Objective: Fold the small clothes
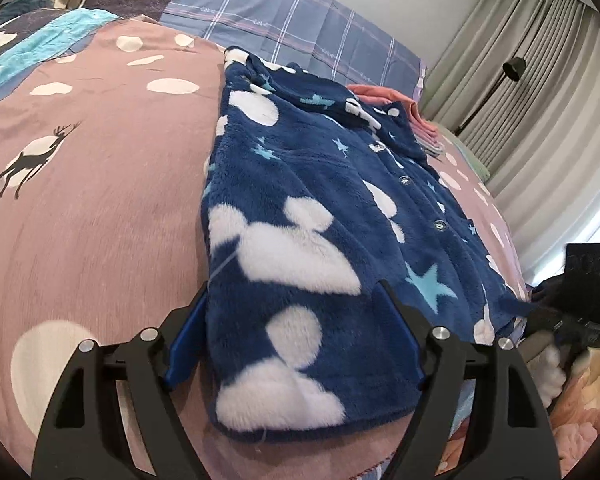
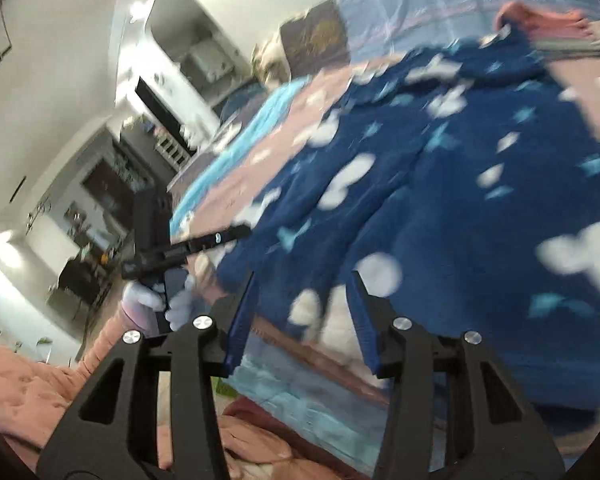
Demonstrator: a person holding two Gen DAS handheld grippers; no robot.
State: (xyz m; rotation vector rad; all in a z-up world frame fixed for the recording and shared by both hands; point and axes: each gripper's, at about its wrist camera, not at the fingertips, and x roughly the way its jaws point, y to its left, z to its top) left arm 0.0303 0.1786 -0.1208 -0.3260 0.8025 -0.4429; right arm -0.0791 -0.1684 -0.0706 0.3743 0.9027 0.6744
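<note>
The left hand-held gripper point(image 1: 296, 344) stands wide, its blue-lined fingers point(image 1: 184, 344) straddling the near hem of the navy fleece pajama top point(image 1: 312, 184) without pressing it, so nothing is gripped there; the garment lies straight ahead of it on the bed point(image 1: 100, 168), its long axis running away from the jaws toward the collar at the far end, button placket up and off to the right. The right hand-held gripper point(image 2: 300, 320) sits at a narrower gap at the same hem, further along toward the bed's edge, with fleece showing between its fingers, though the blur leaves it unclear whether the pads bite or merely frame it. Both are at the near edge, so a fold would likely carry the hem forward along that axis. Beyond the collar lie a folded salmon garment point(image 1: 396, 100), a plaid pillow point(image 1: 284, 20) and a floor lamp point(image 1: 514, 68). No brand, label or readable writing shows on anything
</note>
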